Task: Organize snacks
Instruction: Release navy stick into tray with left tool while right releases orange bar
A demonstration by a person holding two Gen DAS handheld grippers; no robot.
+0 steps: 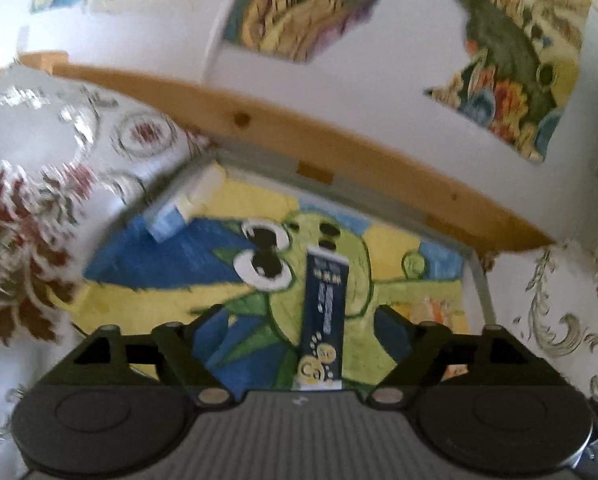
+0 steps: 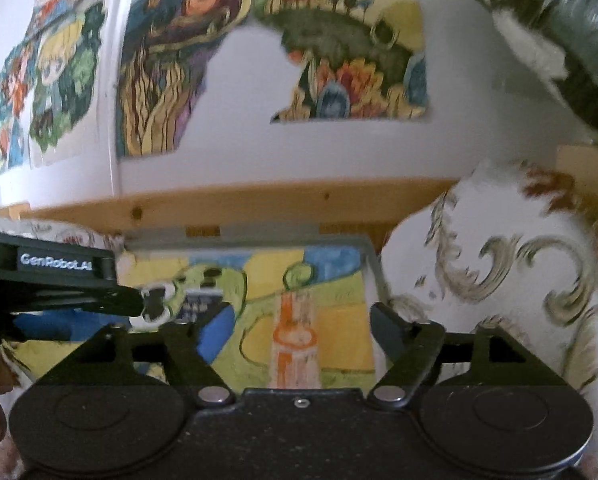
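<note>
My left gripper point(image 1: 299, 316), jaws wide, frames a dark blue snack packet point(image 1: 325, 320) at centre; right gripper point(image 2: 299, 320) gapes empty.

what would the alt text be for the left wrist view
The open left gripper hovers over a dark blue tube-shaped packet lying between its spread fingers on a painted picture of a green cartoon creature. A wooden rail and a white wall with torn colourful posters lie beyond; the view is blurred.
</note>
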